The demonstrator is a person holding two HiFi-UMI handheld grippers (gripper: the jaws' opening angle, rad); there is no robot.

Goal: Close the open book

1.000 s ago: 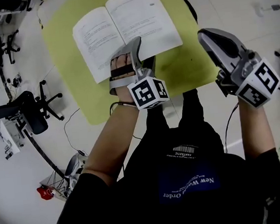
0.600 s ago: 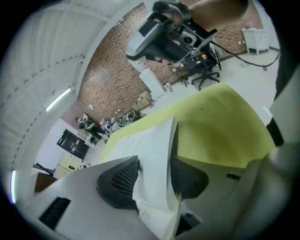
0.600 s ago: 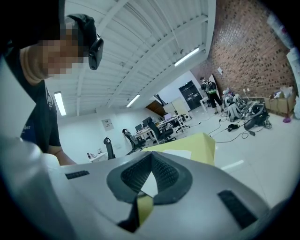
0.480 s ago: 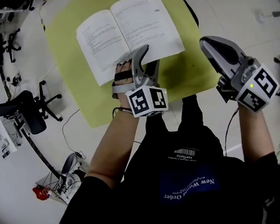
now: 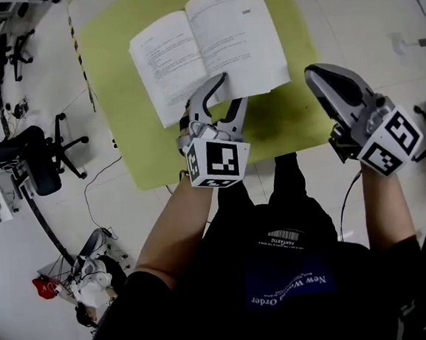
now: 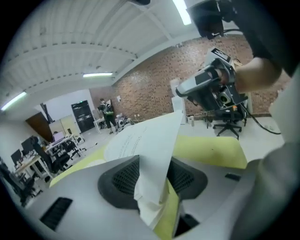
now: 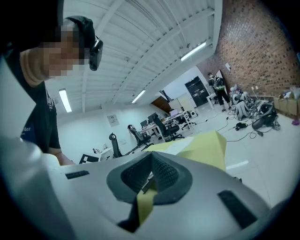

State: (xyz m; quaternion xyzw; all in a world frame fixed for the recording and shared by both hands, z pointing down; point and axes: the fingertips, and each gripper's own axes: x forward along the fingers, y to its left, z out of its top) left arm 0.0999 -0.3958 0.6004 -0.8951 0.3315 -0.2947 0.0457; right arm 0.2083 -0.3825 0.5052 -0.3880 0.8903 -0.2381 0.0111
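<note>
The yellow-green table (image 5: pixel 118 107) carries the open book (image 5: pixel 210 47), spread face up near its middle. My right gripper (image 5: pixel 316 75) hangs beside the table's right edge, jaws together on nothing. My left gripper (image 5: pixel 232 90) has just been closing and pinches a few pages (image 6: pixel 152 159) at the book's near edge.

Your book (image 5: pixel 209 44) lies open on the yellow-green table (image 5: pixel 118 100), toward its far side. The white printed pages face up, and the spine runs away from you at a slight slant. In the head view both halves look spread. At the near edge by the spine, a thin sheaf of leaves stands on edge, pinched between the jaws of your left hand-held gripper (image 5: pixel 232 90), which have just been closing on it. The sheaf's near corner is crumpled.
</note>
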